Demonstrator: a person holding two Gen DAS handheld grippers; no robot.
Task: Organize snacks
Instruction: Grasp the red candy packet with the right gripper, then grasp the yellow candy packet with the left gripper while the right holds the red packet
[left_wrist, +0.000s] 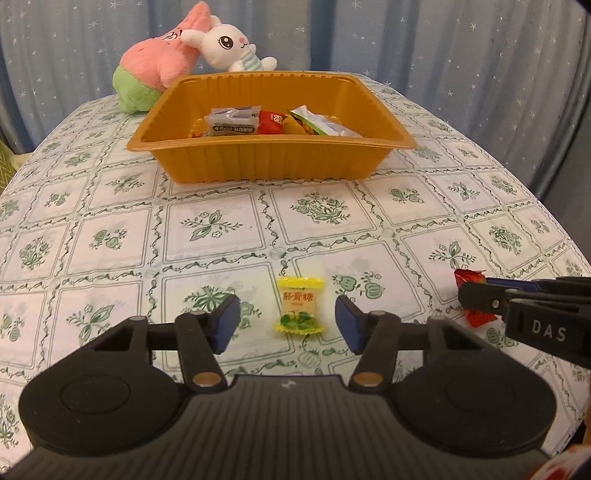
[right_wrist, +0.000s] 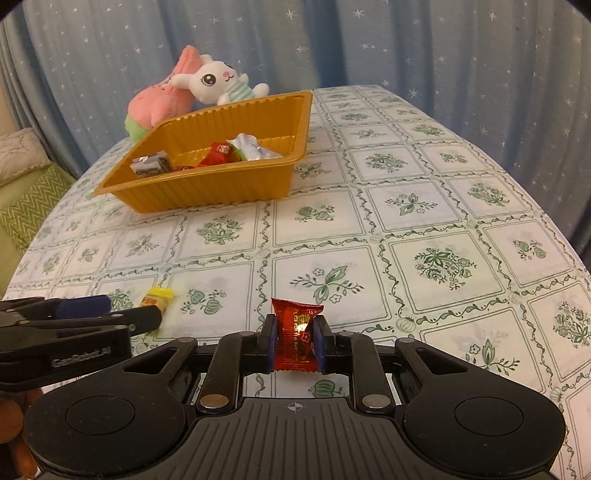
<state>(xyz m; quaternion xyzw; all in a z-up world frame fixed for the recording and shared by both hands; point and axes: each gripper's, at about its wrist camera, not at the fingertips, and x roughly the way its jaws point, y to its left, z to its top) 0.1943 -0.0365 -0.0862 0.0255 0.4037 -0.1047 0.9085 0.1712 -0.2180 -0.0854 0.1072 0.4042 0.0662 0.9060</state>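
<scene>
Snacks partly sorted already: orange tray (left_wrist: 271, 162) toward the far edge of the worktop (left_wrist: 207, 225), holding a grey packet (left_wrist: 232, 122), a red packet (left_wrist: 270, 122) and a silvery green-edged pouch (left_wrist: 317, 123). Two pieces left outside it, both near the front edge. Left hand-held gripper (left_wrist: 287, 325) half-open, blue pads (left_wrist: 226, 325) either side of the yellow candy (left_wrist: 300, 304), not touching it, wrapper flat on the cloth. No grip there yet. Right hand-held gripper (right_wrist: 295, 341) narrow, clamped on the red candy (right_wrist: 295, 338), wrapper pinched upright between the pads; whether lifted clear of the cloth, hard to say. Seen from the left wrist, just beside the yellow one, toward the right edge (left_wrist: 476, 295). Plush toys beyond the tray at the far edge, pink star (left_wrist: 159, 62) and white rabbit (left_wrist: 229, 46), out of the action. By the look of it, well past halfway: three in, one secured and needing a carry across to the tray, one waiting for the pads to close. Then, apparently, done.
</scene>
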